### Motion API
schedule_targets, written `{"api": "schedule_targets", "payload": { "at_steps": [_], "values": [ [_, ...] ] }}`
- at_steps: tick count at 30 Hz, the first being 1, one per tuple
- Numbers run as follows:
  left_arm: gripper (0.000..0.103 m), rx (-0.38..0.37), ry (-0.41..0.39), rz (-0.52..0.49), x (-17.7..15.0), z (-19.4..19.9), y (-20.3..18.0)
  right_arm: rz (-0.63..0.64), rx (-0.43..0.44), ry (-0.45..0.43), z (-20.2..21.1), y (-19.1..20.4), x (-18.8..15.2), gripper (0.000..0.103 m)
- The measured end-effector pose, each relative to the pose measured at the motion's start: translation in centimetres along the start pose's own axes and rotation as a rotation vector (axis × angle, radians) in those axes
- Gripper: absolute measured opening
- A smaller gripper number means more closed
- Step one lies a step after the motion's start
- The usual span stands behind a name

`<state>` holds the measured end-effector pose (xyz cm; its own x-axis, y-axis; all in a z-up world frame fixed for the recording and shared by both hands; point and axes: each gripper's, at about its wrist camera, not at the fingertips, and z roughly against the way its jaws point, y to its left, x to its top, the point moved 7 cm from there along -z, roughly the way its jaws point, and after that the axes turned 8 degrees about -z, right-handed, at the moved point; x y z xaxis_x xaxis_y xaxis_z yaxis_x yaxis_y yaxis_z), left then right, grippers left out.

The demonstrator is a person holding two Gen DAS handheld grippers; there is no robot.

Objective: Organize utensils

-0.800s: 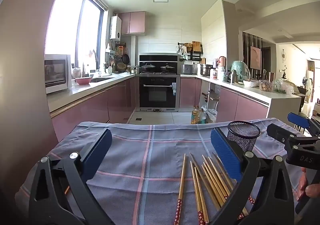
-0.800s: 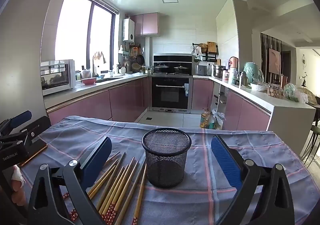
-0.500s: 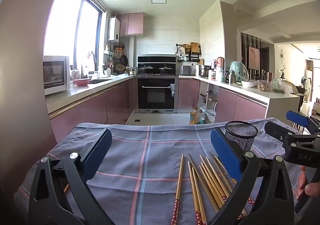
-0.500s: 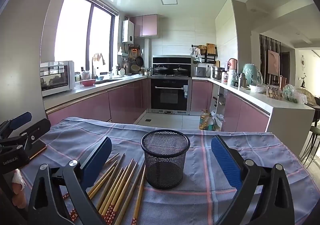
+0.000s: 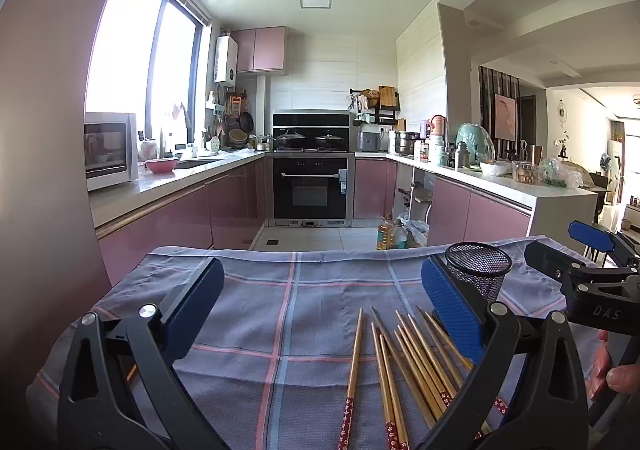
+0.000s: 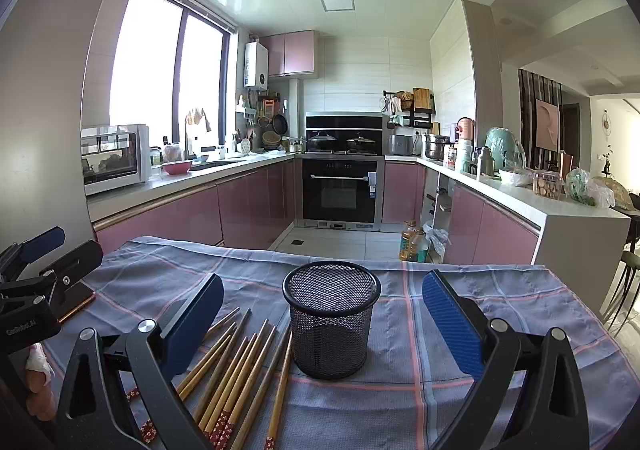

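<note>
Several wooden chopsticks (image 5: 404, 362) with red patterned ends lie fanned on a blue-grey checked cloth (image 5: 280, 298). They also show in the right wrist view (image 6: 236, 366), left of an upright, empty black mesh cup (image 6: 330, 326). The cup shows in the left wrist view (image 5: 478, 274) behind my right finger. My left gripper (image 5: 320, 310) is open and empty above the cloth, left of the chopsticks. My right gripper (image 6: 322, 322) is open and empty, the cup between its fingers but farther off.
A dark phone (image 6: 76, 300) lies on the cloth at the left. The table's far edge (image 6: 320, 256) drops to the kitchen floor, where oil bottles (image 6: 412, 244) stand. Pink cabinets and an oven (image 6: 340, 189) are beyond.
Both views have shifted slightly; the cup and chopsticks sit a little higher in the frames. Nothing was grasped or moved on the cloth.
</note>
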<state>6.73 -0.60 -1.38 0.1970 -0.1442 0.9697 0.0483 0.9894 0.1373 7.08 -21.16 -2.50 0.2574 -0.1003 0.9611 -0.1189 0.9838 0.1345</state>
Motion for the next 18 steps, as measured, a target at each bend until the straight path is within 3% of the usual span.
{"api": "schedule_targets", "payload": {
  "at_steps": [18],
  "values": [
    [0.097, -0.008, 0.000, 0.001, -0.10, -0.06, 0.06, -0.021, -0.006, -0.016, -0.25, -0.47, 0.07, 0.096]
  ]
}}
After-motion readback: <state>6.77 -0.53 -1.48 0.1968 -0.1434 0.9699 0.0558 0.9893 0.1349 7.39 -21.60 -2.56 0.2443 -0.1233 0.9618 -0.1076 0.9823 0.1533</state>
